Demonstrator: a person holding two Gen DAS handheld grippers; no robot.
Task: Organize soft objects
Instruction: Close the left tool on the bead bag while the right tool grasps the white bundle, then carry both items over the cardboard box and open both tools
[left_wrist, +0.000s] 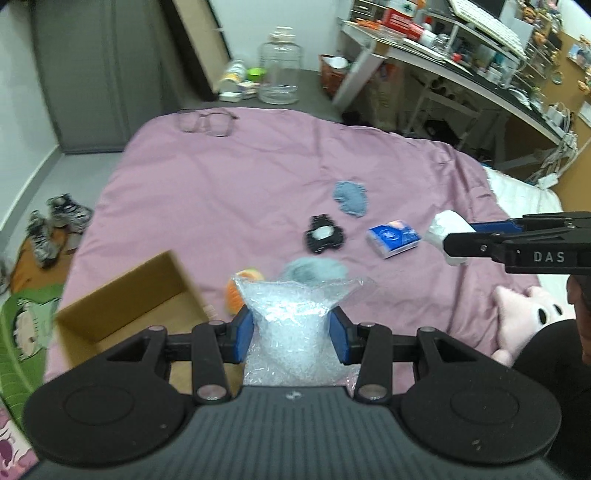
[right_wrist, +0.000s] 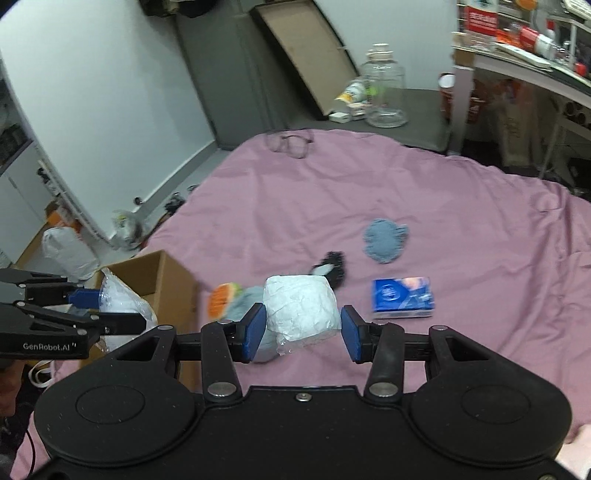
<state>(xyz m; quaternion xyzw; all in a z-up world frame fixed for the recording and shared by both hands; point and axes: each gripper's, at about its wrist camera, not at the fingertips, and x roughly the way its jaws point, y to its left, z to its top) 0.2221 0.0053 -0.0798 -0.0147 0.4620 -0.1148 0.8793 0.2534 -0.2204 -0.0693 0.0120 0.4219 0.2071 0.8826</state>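
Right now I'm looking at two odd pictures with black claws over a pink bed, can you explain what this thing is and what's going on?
These are two hand-held claws, each carrying its own camera, so each picture looks forward along one claw.

In the left view, the left claw grips a bubble-wrap bag. In the right view, the right claw grips a white wrapped bundle.

On the pink bedcover lie a blue tissue pack, a blue cloth piece, a black-and-white soft toy, eyeglasses and an open cardboard box.
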